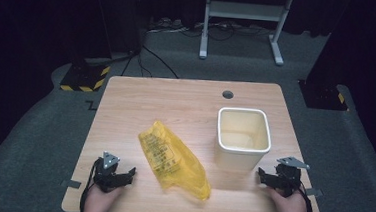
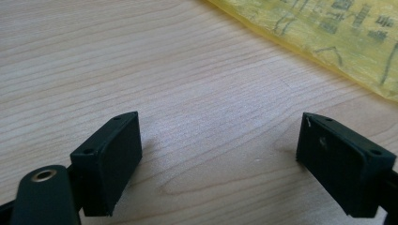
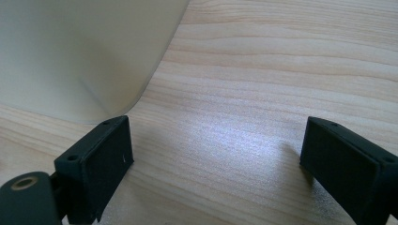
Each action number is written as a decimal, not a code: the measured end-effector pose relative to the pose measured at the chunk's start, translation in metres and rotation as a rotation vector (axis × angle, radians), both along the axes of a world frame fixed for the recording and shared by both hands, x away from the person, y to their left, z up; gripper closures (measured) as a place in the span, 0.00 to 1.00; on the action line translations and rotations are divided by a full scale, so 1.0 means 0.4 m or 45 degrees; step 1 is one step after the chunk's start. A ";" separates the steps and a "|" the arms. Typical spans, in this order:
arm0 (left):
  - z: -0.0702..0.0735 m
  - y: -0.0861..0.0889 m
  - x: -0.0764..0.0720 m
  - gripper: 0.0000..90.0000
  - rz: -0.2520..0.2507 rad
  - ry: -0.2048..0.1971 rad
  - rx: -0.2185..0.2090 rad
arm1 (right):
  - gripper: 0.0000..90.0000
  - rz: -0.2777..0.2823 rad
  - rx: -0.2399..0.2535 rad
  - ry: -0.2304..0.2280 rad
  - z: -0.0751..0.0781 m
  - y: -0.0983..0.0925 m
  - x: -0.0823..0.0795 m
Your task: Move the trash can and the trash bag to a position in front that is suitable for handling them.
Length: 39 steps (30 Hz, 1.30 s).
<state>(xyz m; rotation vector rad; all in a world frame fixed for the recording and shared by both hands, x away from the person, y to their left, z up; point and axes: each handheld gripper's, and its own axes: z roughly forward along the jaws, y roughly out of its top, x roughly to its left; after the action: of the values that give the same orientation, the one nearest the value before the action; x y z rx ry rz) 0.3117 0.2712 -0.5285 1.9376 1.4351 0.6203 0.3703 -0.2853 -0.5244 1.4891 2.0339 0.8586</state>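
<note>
A yellow plastic bag [image 1: 173,160] lies flat near the middle of the tabletop [image 1: 186,103], its long axis running diagonally from the far left toward the near right edge, where its crumpled end points. A cream bin [image 1: 243,136] stands upright just to its right. The left hand-held gripper [image 1: 121,175] rests near the bag's left side with jaws wide and nothing between them; its own view shows printed dark characters on the bag [image 2: 328,33]. The right hand-held gripper [image 1: 266,177] sits beside the bin, jaws also wide and empty; its view shows the bin's rounded lower corner [image 3: 84,56] up close.
</note>
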 end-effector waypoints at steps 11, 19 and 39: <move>0.000 0.001 0.001 0.16 -0.002 0.000 -0.002 | 0.10 0.000 0.004 -0.002 0.000 0.000 0.000; 0.000 0.001 -0.001 0.17 -0.007 -0.001 -0.002 | 0.10 0.012 -0.001 -0.001 0.000 -0.002 0.001; 0.070 -0.200 -0.006 0.43 -0.263 -0.137 0.020 | 0.15 0.017 -0.003 -0.011 0.001 -0.010 -0.023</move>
<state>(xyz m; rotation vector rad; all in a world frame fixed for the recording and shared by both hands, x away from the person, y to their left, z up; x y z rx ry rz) 0.3094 0.1912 -0.5003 2.0010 1.1495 0.6308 0.3610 -0.2893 -0.5238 1.4695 2.0400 0.8667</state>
